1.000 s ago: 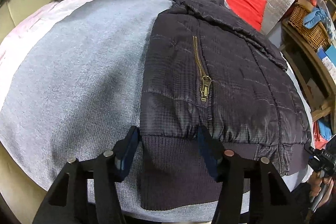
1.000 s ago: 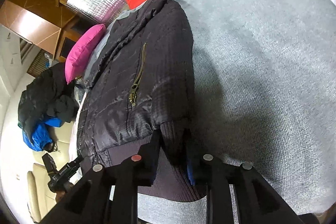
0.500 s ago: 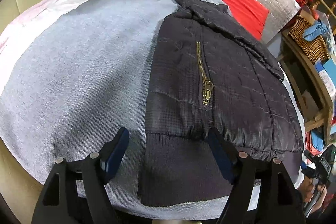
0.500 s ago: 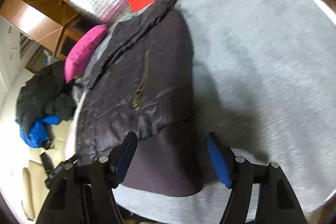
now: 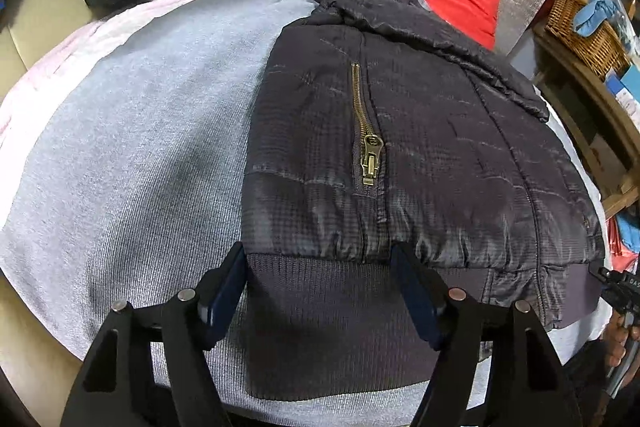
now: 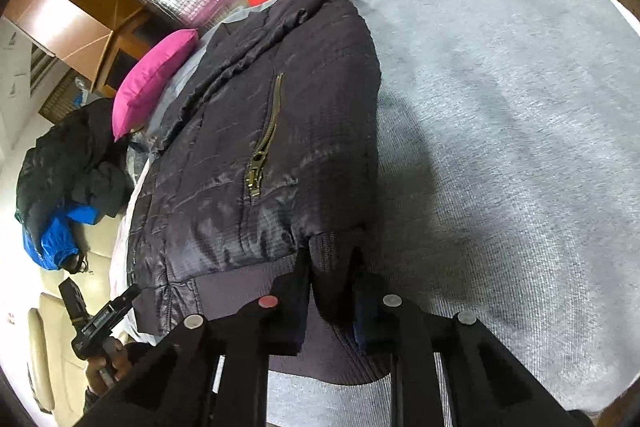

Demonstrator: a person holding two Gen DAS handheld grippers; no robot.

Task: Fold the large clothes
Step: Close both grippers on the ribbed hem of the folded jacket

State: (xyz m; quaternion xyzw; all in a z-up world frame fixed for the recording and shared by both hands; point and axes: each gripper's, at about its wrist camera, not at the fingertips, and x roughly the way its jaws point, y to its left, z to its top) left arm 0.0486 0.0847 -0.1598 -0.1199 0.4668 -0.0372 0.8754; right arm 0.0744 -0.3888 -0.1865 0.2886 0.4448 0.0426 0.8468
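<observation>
Right wrist view showed the right gripper (image 6: 330,291), its jaws just having closed, clenched on the ribbed hem (image 6: 332,255) at one near corner of a dark quilted jacket (image 6: 256,131). Outward from it the jacket lay flat on a grey bed cover (image 6: 500,107), long axis running away toward its collar (image 6: 280,19) (zip pull pointing back at the tools). Left wrist view had the left gripper (image 5: 320,291) released, jaws straddling the hem's other end, equally near
</observation>
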